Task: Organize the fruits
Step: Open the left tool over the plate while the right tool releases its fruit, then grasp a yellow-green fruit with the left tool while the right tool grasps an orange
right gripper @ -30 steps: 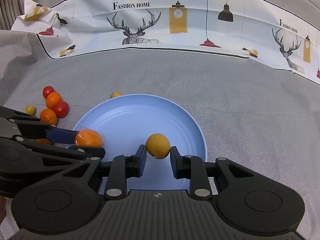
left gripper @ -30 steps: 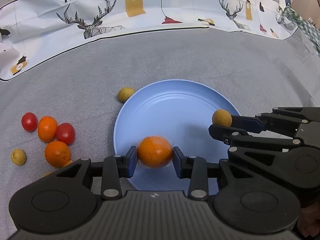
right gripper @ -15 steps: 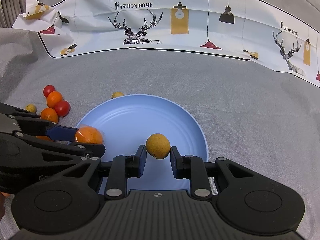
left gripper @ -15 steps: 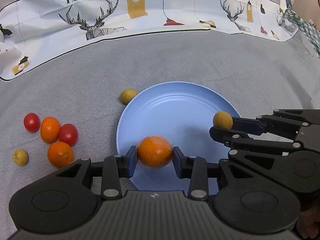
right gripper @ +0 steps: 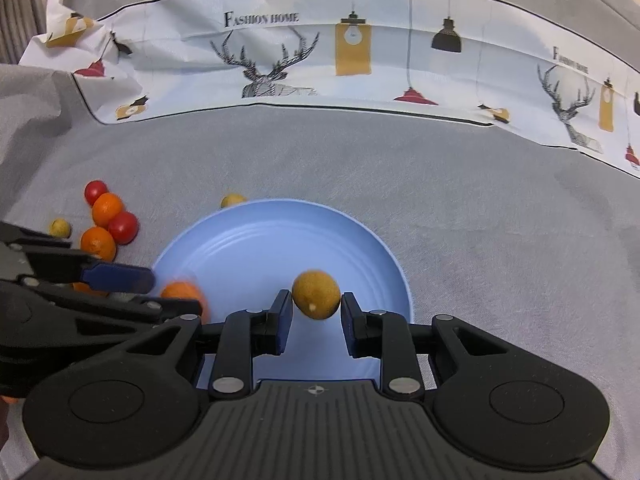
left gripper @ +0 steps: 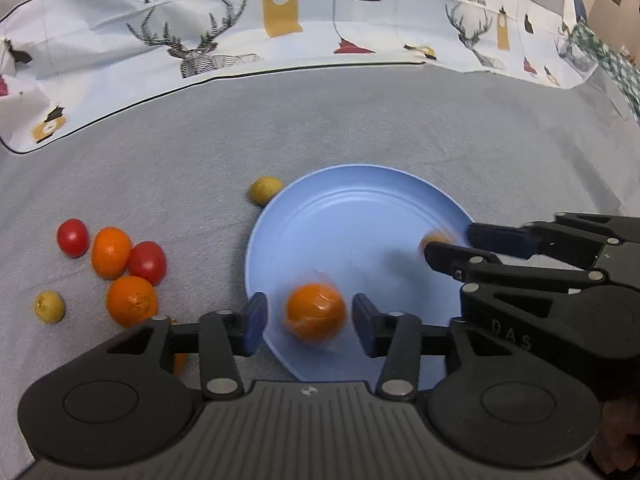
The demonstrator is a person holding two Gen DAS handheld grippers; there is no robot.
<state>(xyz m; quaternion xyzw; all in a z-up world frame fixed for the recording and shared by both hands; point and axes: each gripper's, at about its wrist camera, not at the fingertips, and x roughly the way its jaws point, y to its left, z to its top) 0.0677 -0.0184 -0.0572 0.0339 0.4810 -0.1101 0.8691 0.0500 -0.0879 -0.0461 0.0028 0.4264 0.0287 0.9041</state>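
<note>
A blue plate point(left gripper: 360, 216) point(right gripper: 256, 248) lies on the grey cloth. My left gripper point(left gripper: 308, 318) is open over the plate's near left part; a blurred orange point(left gripper: 316, 312) sits free between its fingers, also seen in the right wrist view point(right gripper: 184, 294). My right gripper point(right gripper: 316, 312) is open over the plate's near right part; a yellow-brown fruit point(right gripper: 316, 294) is between its pads, with gaps on both sides. In the left wrist view this fruit point(left gripper: 434, 238) is blurred.
Left of the plate lie two oranges point(left gripper: 111, 252) point(left gripper: 131, 300), two red tomatoes point(left gripper: 72, 237) point(left gripper: 147, 262) and a small yellow fruit point(left gripper: 49, 306). Another yellow fruit point(left gripper: 265, 190) touches the plate's far left rim. A printed cloth point(left gripper: 280, 32) lines the back.
Both grippers have opened. The orange and the yellow-brown fruit have been let go over the plate and appear blurred with motion.
</note>
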